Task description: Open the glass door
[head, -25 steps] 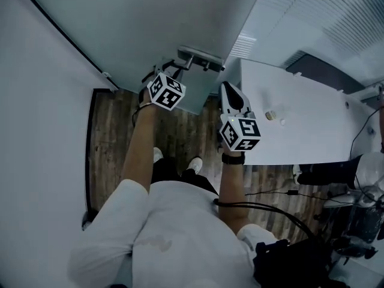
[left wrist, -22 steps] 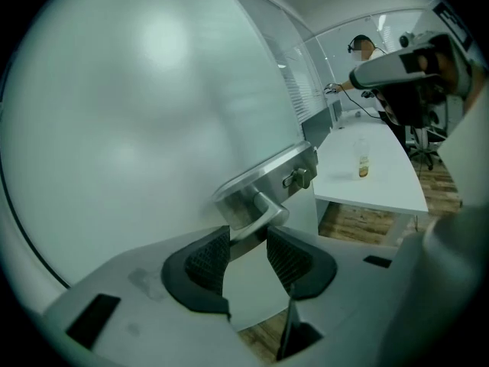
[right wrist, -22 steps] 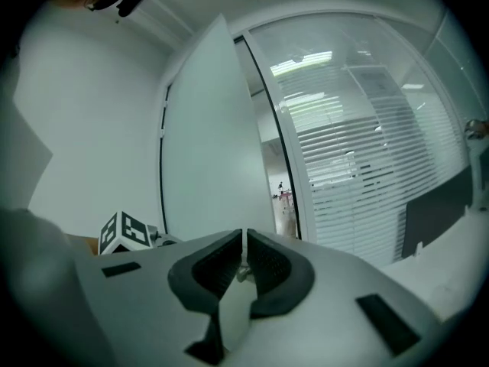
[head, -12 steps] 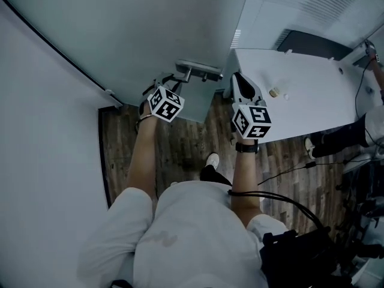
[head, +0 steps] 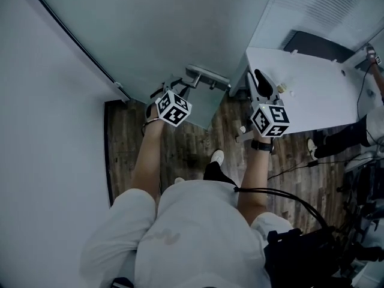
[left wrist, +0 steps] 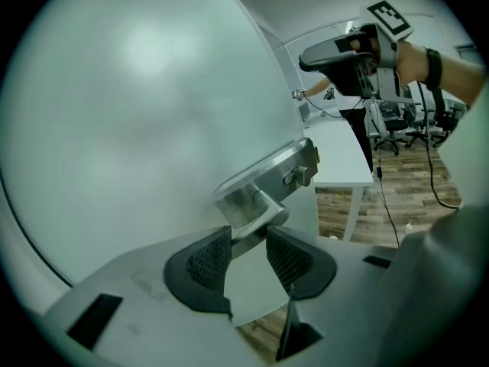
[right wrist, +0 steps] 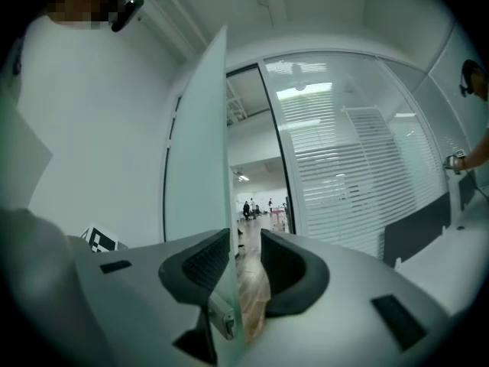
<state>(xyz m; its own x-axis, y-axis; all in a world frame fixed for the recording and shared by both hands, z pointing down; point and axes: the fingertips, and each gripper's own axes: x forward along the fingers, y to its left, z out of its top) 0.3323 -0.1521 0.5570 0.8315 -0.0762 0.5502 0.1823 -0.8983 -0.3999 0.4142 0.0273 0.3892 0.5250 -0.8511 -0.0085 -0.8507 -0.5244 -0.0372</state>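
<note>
The frosted glass door (head: 180, 35) fills the upper head view, and its metal handle (head: 207, 75) sticks out near the free edge. My left gripper (head: 183, 89) is shut on the handle (left wrist: 263, 178), whose lever runs down between the pads (left wrist: 206, 258). My right gripper (head: 255, 80) is just right of the handle, pointing up along the door's edge. Its jaws are opening, and the door's thin edge (right wrist: 225, 167) stands between them, close to the left pad (right wrist: 205, 262), with no squeeze showing.
A white table (head: 312, 89) stands close on the right, with a second person's hand (head: 373, 56) at its far end. A white wall (head: 48, 131) closes the left side. Cables (head: 288, 200) trail over the wooden floor (head: 180, 149). A blinded glass partition (right wrist: 351, 159) lies beyond the door.
Both grippers and the handle have shifted right and down in the head view as the door swung. The person's feet have stepped. The right gripper now sits nearer the door's edge.
</note>
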